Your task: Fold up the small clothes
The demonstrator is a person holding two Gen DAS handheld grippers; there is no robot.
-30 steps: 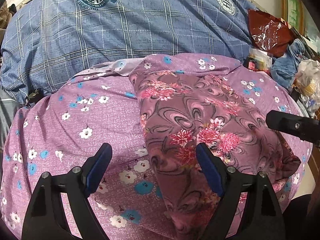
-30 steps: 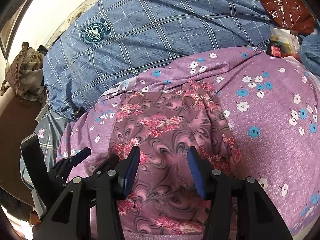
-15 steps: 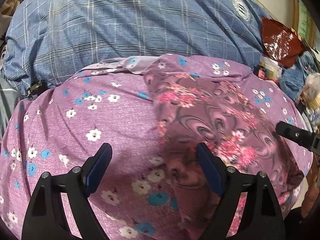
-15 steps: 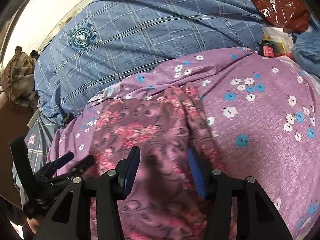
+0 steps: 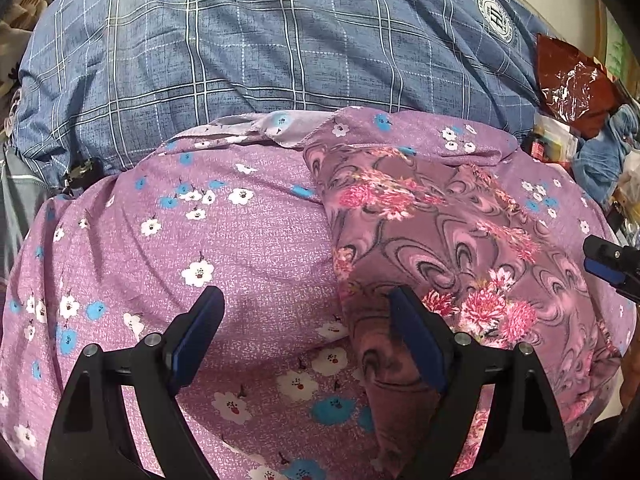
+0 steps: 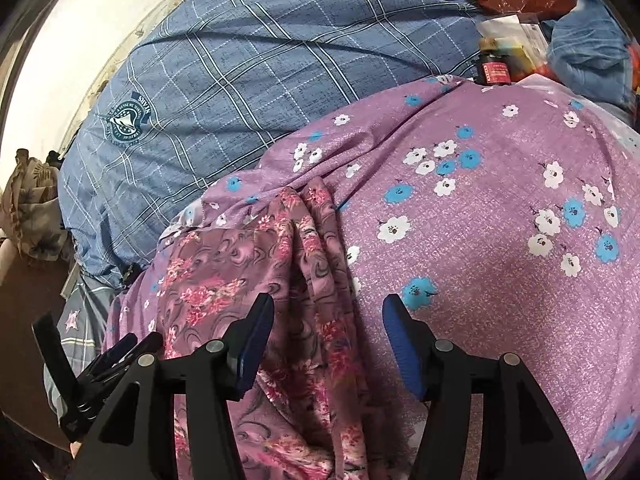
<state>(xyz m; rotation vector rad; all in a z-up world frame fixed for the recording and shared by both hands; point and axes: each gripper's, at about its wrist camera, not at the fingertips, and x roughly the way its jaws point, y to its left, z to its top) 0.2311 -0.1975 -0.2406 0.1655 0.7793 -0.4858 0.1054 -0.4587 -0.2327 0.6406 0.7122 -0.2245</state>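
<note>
A mauve garment with swirls and pink flowers [image 5: 440, 240] lies folded on a purple cloth with white and blue blossoms [image 5: 224, 248]. My left gripper [image 5: 308, 336] is open over the garment's left edge; its right finger is above the garment and its left finger above the purple cloth. In the right wrist view the garment [image 6: 240, 280] is bunched in ridges. My right gripper [image 6: 328, 340] hovers over its right edge with the jaws opening and nothing pressed between the pads. The other gripper shows at each view's edge: the right [image 5: 608, 264] and the left [image 6: 112, 364].
Blue plaid bedding [image 5: 280, 60] fills the far side. At the back right lie a red-brown plastic bag [image 5: 572, 80], a small bottle with a red label [image 6: 496, 68] and a blue cloth [image 5: 600, 152]. A beige bundle [image 6: 28, 208] sits far left.
My right gripper has slid right, from the garment's middle to its right edge, and its jaws stand wider. The left gripper has shifted slightly left and stays wide.
</note>
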